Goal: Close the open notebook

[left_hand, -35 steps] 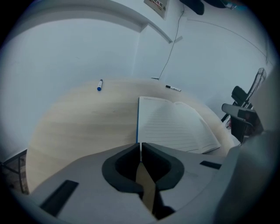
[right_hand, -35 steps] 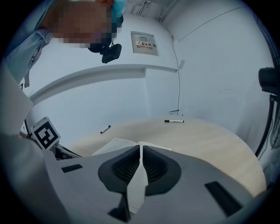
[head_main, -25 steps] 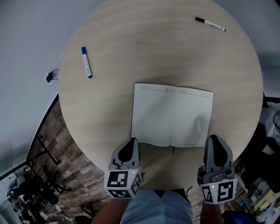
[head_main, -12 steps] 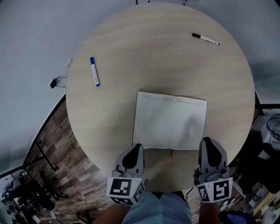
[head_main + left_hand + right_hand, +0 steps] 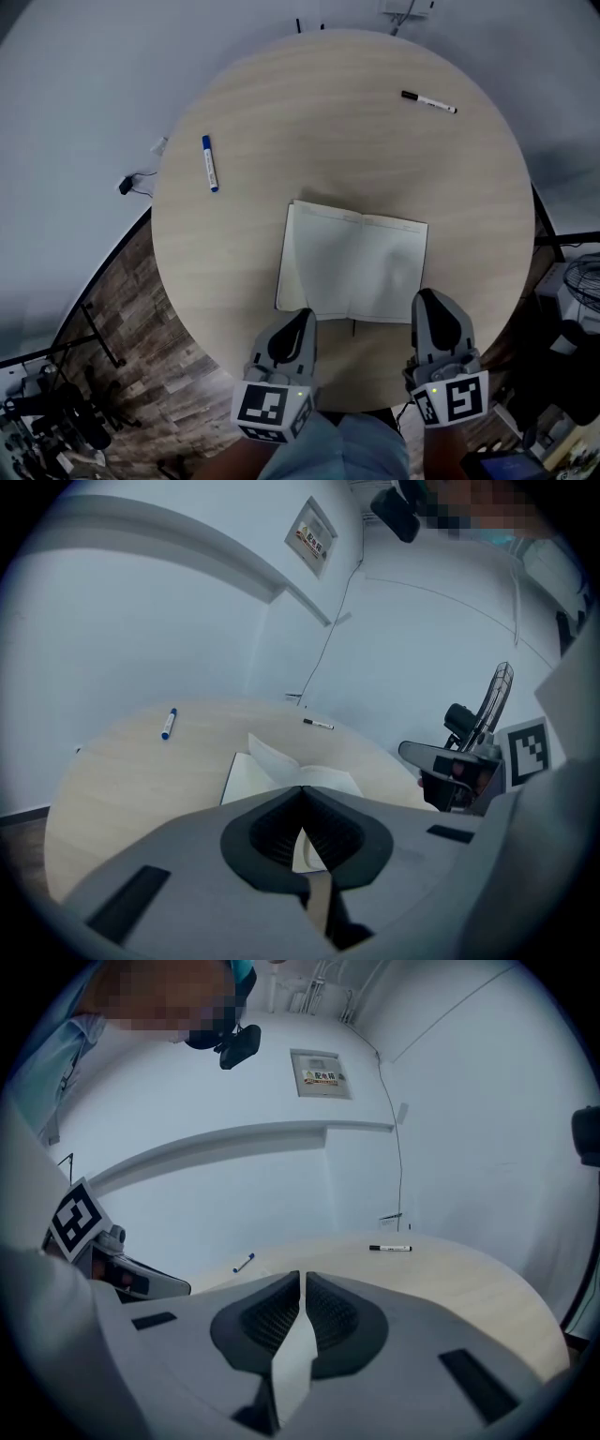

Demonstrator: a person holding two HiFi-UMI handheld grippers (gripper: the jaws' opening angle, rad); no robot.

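A: Entries, left to right?
B: One blue marker (image 5: 210, 163) lying at the left of the table (image 5: 309, 103); left gripper (image 5: 298, 321) hovering by the near edge, jaws pressed together, empty; notebook (image 5: 352, 274) lying open mid-table, just beyond both tools; right gripper (image 5: 429, 306) hovering likewise, jaws together on nothing; black pen (image 5: 428, 102) lying far right
A: Risks?
B: Shut jaws pushing the cover may be sliding the book or creasing a leaf
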